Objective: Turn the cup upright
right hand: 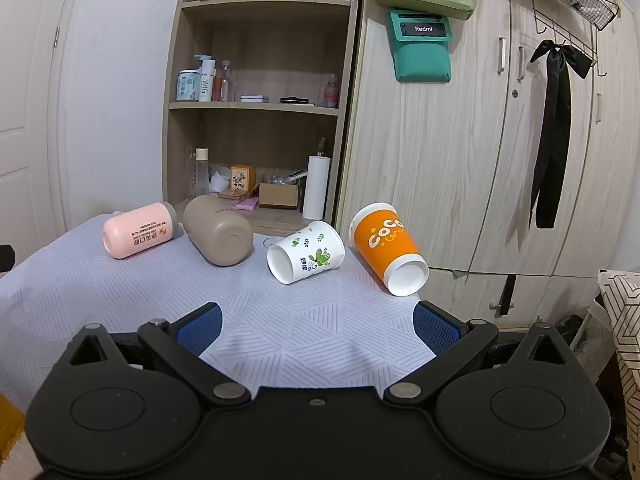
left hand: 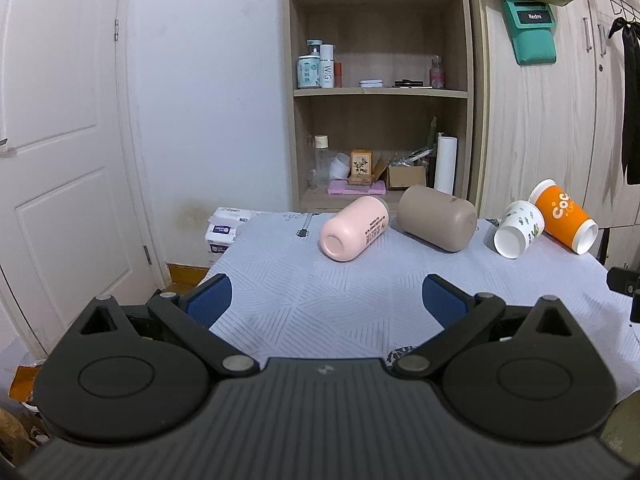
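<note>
Four cups lie on their sides along the far part of a table covered with a pale patterned cloth (left hand: 320,304). From left to right: a pink cup (left hand: 354,227) (right hand: 138,230), a taupe cup (left hand: 438,218) (right hand: 218,230), a white paper cup with green leaves (left hand: 518,229) (right hand: 306,252), and an orange paper cup (left hand: 564,216) (right hand: 386,246). My left gripper (left hand: 326,300) is open and empty, short of the pink and taupe cups. My right gripper (right hand: 318,326) is open and empty, short of the white and orange cups.
An open wooden shelf unit (left hand: 380,92) with bottles and boxes stands behind the table. Wooden cupboard doors (right hand: 460,160) are to its right, with a teal pouch (right hand: 422,46) hanging on them. A white door (left hand: 60,140) is at the left. Tissue packs (left hand: 224,232) lie past the table's left corner.
</note>
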Available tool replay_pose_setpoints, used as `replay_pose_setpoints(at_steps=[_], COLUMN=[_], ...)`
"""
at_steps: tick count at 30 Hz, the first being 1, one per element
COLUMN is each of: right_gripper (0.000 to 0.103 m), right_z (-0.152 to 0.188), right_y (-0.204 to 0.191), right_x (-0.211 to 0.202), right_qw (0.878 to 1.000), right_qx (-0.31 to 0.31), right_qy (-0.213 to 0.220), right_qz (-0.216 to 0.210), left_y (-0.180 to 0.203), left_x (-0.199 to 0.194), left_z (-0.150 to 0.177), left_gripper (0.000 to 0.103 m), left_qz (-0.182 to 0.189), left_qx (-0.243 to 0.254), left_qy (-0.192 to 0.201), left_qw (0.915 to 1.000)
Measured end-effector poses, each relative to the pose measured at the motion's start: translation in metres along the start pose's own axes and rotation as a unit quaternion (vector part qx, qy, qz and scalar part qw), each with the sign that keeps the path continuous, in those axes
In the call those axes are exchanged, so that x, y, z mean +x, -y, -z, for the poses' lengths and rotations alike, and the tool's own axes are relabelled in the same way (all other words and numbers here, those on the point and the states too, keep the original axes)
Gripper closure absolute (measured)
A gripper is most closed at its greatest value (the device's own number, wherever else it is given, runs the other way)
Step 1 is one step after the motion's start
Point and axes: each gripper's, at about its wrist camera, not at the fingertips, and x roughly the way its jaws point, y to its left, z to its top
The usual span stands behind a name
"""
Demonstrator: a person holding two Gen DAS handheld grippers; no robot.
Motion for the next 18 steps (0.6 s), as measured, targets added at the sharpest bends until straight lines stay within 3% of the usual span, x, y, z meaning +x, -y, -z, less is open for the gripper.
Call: replay_pose_setpoints(at_steps=[18], right_gripper=[0.0], right_z=[-0.0003], right_y=[-0.0004], right_x=[0.0013], right_qw=[1.0], right_qx=[-0.004], right_qy=[-0.009], right_qz=[-0.003], left_y=[0.0069], left_x=[0.0032], left_z=[-0.0014], left_gripper=[0.0], left_qz=[0.007], left_qx=[0.014], left_qy=[-0.018], left_qw=[0.9997])
